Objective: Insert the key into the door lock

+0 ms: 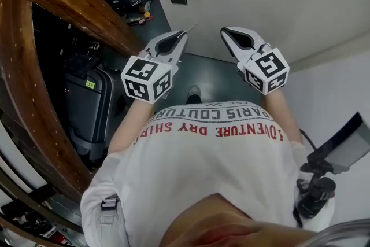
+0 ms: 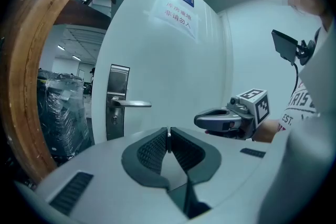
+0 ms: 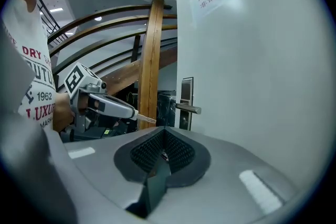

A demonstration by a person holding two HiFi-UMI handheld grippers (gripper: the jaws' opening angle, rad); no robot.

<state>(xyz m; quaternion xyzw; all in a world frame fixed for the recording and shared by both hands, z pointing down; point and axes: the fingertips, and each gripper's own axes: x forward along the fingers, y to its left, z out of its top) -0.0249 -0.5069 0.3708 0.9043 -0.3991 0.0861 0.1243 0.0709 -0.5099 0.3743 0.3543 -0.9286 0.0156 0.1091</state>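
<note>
Only a sliver of key (image 2: 167, 141) shows, clamped in the left gripper (image 2: 168, 131); right gripper (image 3: 164, 131) closed.

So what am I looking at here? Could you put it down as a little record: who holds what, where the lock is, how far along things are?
Scene: a person facing a white door
Left gripper: shut on a key, blade pointing toward the door
Right gripper: shut, nothing in it
Lock: metal plate with a lever handle; keyhole below the handle
Progress: key not yet at the keyhole, still apart from the door
Nearby: wooden railing, dark suitcase
</note>
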